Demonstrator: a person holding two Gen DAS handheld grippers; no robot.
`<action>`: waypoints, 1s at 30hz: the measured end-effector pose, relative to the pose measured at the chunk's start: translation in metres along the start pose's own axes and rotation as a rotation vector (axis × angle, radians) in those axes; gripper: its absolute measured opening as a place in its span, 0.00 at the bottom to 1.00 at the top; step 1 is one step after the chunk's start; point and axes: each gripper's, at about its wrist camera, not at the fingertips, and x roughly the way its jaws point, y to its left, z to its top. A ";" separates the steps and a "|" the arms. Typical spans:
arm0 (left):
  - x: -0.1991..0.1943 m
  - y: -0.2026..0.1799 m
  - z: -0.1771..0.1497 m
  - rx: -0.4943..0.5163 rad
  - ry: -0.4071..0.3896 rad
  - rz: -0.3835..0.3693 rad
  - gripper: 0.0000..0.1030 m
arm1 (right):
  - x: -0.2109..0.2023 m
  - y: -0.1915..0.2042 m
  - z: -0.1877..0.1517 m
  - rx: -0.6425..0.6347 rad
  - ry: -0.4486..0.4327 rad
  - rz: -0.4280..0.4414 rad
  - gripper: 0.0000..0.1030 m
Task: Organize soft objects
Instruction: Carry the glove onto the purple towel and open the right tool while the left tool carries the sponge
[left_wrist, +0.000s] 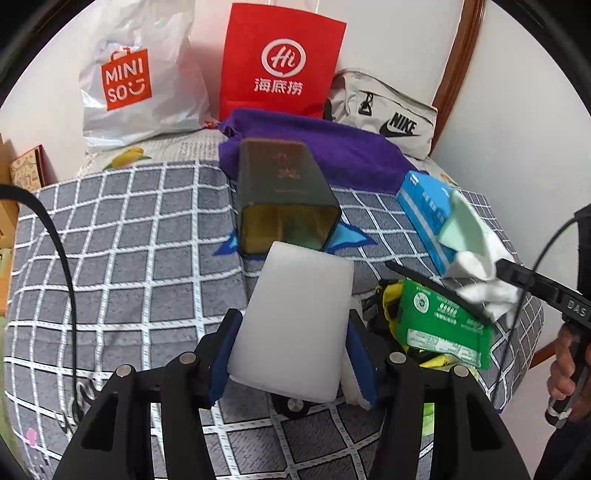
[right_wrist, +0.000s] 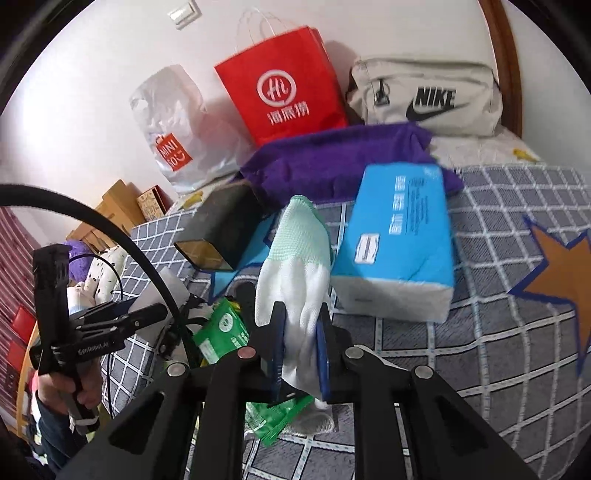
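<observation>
1. The left gripper (left_wrist: 291, 354) clasped a white sponge (left_wrist: 295, 325) above the bed (left_wrist: 110, 240), just before the open tin (left_wrist: 284, 199).
2. The right gripper (right_wrist: 301, 354) was clenched on a glove (right_wrist: 295, 273), lifted beside the tissue pack (right_wrist: 399, 243).
3. Step in hand: gathering soft items. Next, probably, each needs carrying to a shared spot and releasing.
</observation>
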 end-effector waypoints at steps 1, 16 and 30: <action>-0.003 0.001 0.002 -0.002 -0.002 0.005 0.52 | -0.003 0.001 0.000 -0.004 -0.006 -0.003 0.15; -0.036 -0.002 0.034 -0.018 -0.054 0.016 0.52 | -0.033 0.000 0.032 -0.030 -0.056 -0.021 0.15; -0.030 0.017 0.094 -0.024 -0.095 0.080 0.52 | -0.011 0.005 0.092 -0.083 -0.073 -0.003 0.15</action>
